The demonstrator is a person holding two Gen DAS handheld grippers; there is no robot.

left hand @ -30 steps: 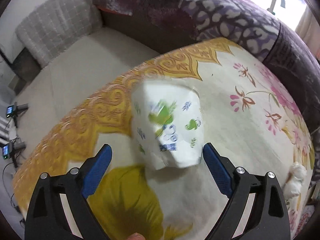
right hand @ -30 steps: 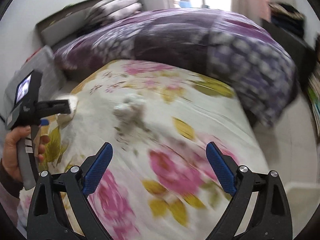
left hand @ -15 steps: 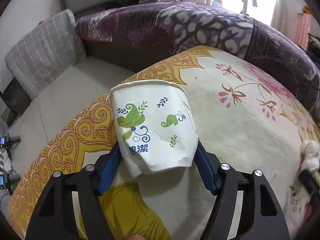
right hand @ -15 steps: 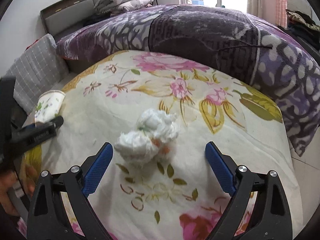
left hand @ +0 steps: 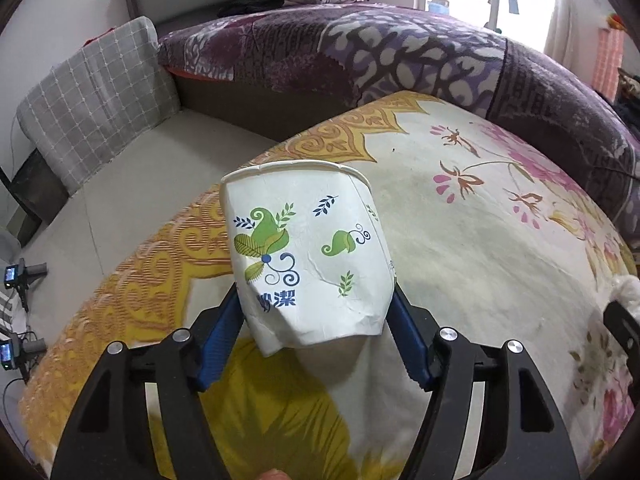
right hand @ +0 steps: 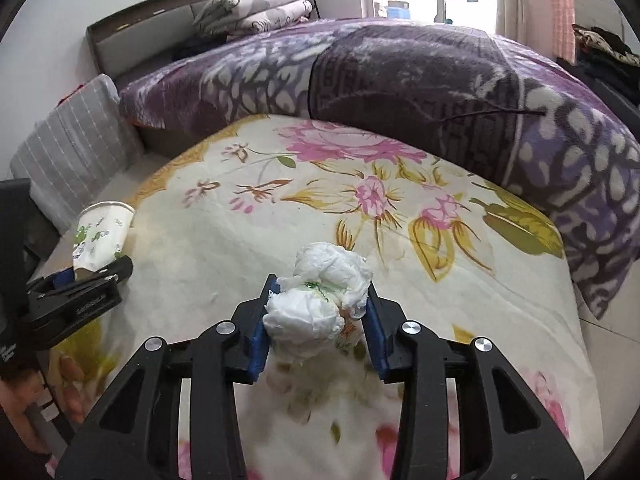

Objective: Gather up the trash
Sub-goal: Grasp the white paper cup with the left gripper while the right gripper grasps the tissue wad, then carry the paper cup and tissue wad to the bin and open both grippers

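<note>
A crumpled white paper cup (left hand: 304, 256) with green leaf prints and blue characters stands rim-up between the blue pads of my left gripper (left hand: 314, 300), which is shut on its lower part. The right wrist view shows the same cup (right hand: 102, 236) in the left gripper (right hand: 80, 280) at the far left. A white tissue wad (right hand: 320, 300) with a green and orange stain sits between the pads of my right gripper (right hand: 320, 284). Its jaws are closing and both pads touch the wad. The tissue wad (left hand: 626, 286) also shows at the right edge of the left wrist view.
Everything lies on a bed with a floral sheet (left hand: 480, 240). A thick purple blanket (right hand: 400, 72) is bunched along the far side. A grey checked pillow (left hand: 92, 100) leans at the left, folded quilts (right hand: 256, 4) rest on the headboard. A person's hand (right hand: 20, 412) holds the left gripper.
The left gripper closed on the cup, which now stands steady between its pads. The right gripper moved up to the tissue wad and its jaws closed in around it.
</note>
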